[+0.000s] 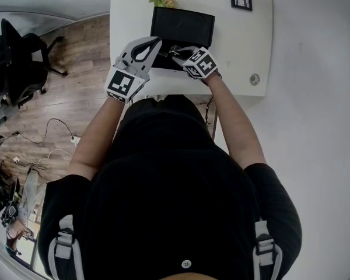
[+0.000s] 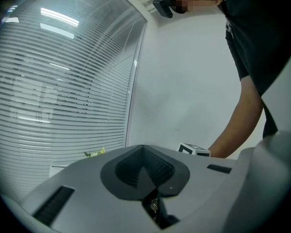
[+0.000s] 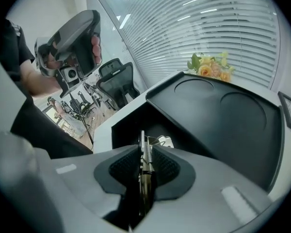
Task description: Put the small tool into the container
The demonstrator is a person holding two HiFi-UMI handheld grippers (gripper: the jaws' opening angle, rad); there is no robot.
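Right gripper (image 3: 144, 174), closest to its lens, is clamped narrow on the small tool (image 3: 145, 149), a slim metal piece with a spring, held edge-up just over the open mouth of the black container (image 3: 128, 127) on the white desk (image 1: 245, 45). Judgement: sink the tip below the walls before letting go, steering off the pale item (image 3: 166, 141) lying inside, so nothing catches the rim. Left gripper (image 2: 144, 171) is closed on nothing and raised to the side; the opened lid (image 3: 218, 115) and flowers (image 3: 211, 67) stand behind, out of the path.

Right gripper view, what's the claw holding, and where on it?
The small tool, pinched around its middle; its spring end sticks out forward.
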